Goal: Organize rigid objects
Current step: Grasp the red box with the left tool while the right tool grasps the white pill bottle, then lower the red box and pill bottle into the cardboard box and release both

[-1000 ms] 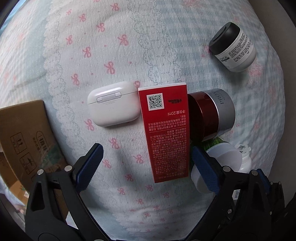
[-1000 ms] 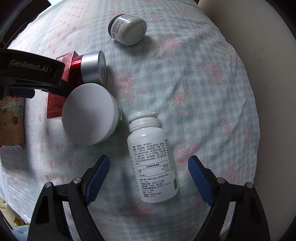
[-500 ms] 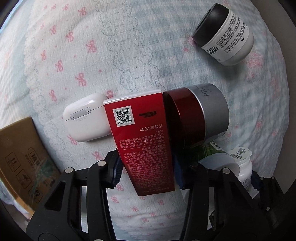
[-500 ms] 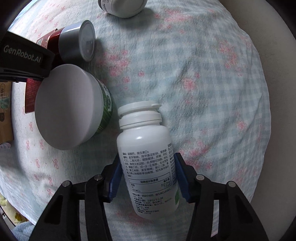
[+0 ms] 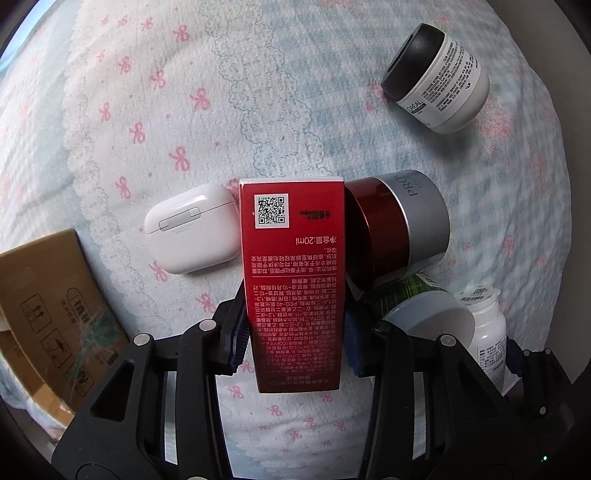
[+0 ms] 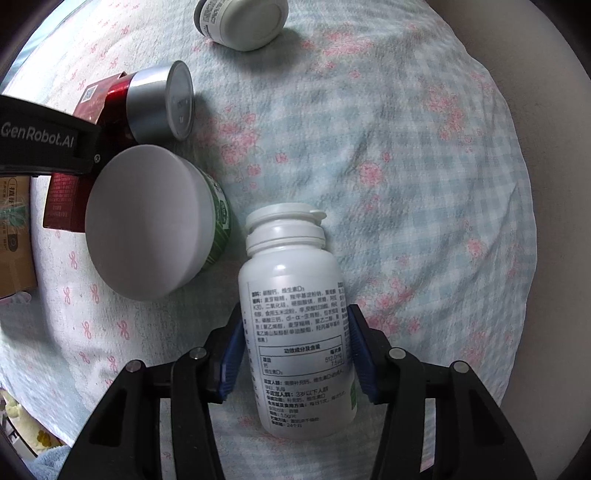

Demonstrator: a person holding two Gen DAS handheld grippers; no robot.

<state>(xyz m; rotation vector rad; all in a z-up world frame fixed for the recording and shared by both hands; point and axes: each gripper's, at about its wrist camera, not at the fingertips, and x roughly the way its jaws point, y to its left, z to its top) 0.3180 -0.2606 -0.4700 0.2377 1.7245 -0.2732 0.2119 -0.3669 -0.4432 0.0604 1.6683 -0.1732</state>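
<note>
My left gripper [image 5: 293, 339] is shut on a red carton [image 5: 291, 266] with a QR code, its blue pads pressing both long sides. A white earbud case [image 5: 192, 232] lies just left of the carton, and a red jar with a silver lid [image 5: 399, 229] lies on its side to the right. My right gripper [image 6: 295, 350] is shut on a white pill bottle [image 6: 295, 332] that lies with its cap pointing away. Beside the bottle stands a green jar with a wide white lid [image 6: 147, 221]. The red carton [image 6: 62, 199] shows again at the left under the other gripper's black body.
Everything rests on a soft quilt with pink bows and blue checks [image 5: 184, 110]. A white jar with a black lid [image 5: 439, 77] lies at the far right. A cardboard box [image 5: 44, 314] sits at the quilt's left edge. The same white jar [image 6: 240, 22] lies at the top of the right wrist view.
Both grippers went from wide open to shut, the left on the red carton, the right on the pill bottle. Both objects now look closer to the cameras.
</note>
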